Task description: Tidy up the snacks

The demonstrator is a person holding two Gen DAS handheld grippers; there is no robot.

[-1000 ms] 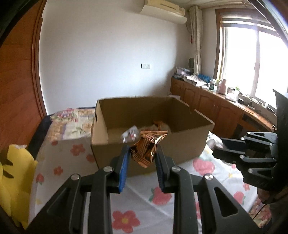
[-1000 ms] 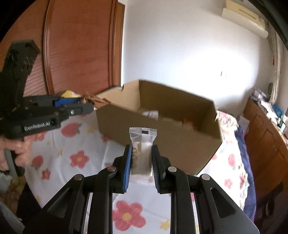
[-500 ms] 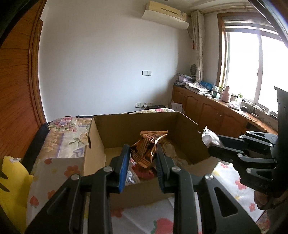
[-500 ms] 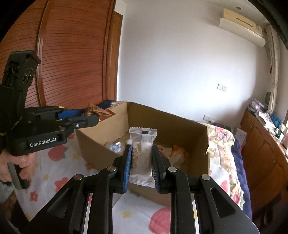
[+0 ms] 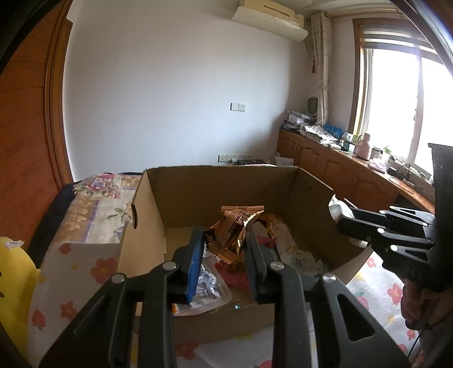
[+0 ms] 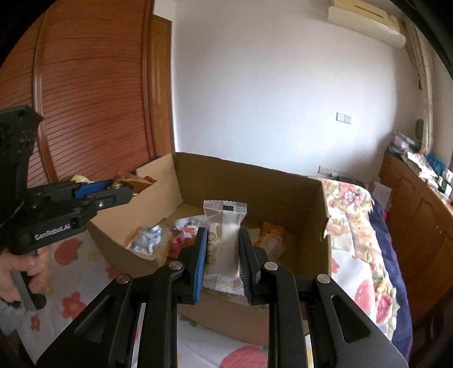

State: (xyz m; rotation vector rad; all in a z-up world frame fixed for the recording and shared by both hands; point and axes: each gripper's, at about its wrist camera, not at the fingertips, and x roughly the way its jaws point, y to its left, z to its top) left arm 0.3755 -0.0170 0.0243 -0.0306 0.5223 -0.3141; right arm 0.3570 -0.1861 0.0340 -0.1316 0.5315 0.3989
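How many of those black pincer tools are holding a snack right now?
2. The left gripper pinches a gold crinkled packet above the cardboard box; the right gripper clamps a clear-wrapped white snack over the same box.

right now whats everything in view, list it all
cardboard box: one, brown, open, on the floral cloth
loose snack packets: several, mixed colours, on the box floor
gold snack packet: one, gold-brown, held above the box
white snack packet: one, clear and white, held at the box's near edge
floral cloth: one, white with red flowers, under the box
yellow object: one, far left edge
air conditioner: one, cream, high on the wall
wooden cabinets: brown, under the window
left gripper: shut on the gold packet
right gripper: shut on the white packet
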